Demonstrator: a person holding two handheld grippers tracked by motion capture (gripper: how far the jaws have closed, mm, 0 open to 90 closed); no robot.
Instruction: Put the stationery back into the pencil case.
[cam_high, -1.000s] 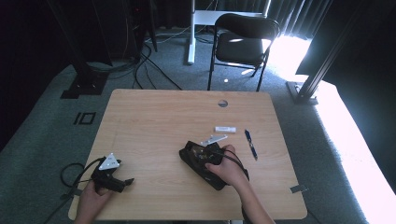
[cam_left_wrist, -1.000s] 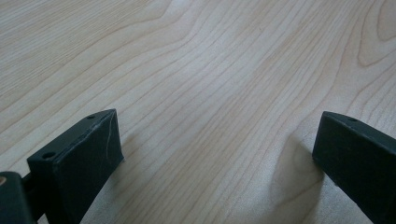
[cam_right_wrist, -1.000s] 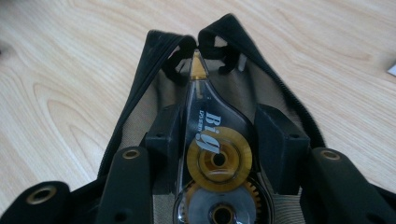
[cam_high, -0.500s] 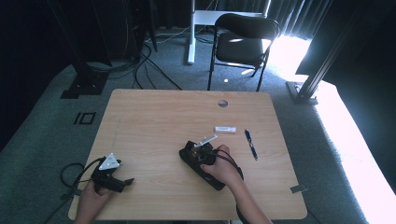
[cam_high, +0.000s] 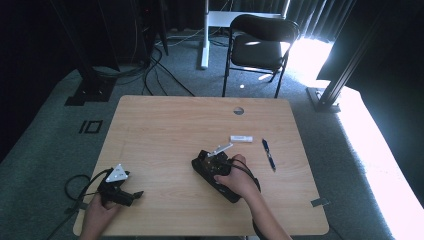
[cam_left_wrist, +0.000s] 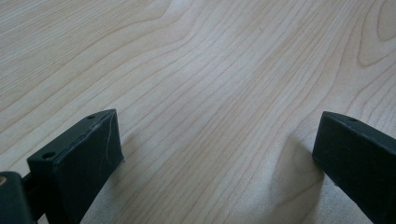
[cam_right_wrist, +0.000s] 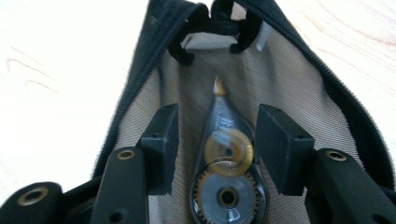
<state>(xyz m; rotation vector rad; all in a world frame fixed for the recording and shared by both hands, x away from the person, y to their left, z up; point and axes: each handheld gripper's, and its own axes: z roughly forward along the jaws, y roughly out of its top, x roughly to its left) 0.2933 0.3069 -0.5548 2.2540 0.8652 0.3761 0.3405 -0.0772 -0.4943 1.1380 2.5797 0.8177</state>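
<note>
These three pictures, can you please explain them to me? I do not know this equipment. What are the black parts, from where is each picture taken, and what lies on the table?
A person sits at a wooden table, holding a hand-operated two-jaw gripper in each hand. The high view looks down from above. The other two come from cameras riding on the grippers, looking along their black jaws.

The left gripper rests near the table's left corner, jaws wide apart over bare wood. The right gripper reaches into an open black pouch; a correction tape dispenser lies between its open jaws, not clamped.

Also on the table: a small white stick-like object and a dark pen. A chair stands behind.
</note>
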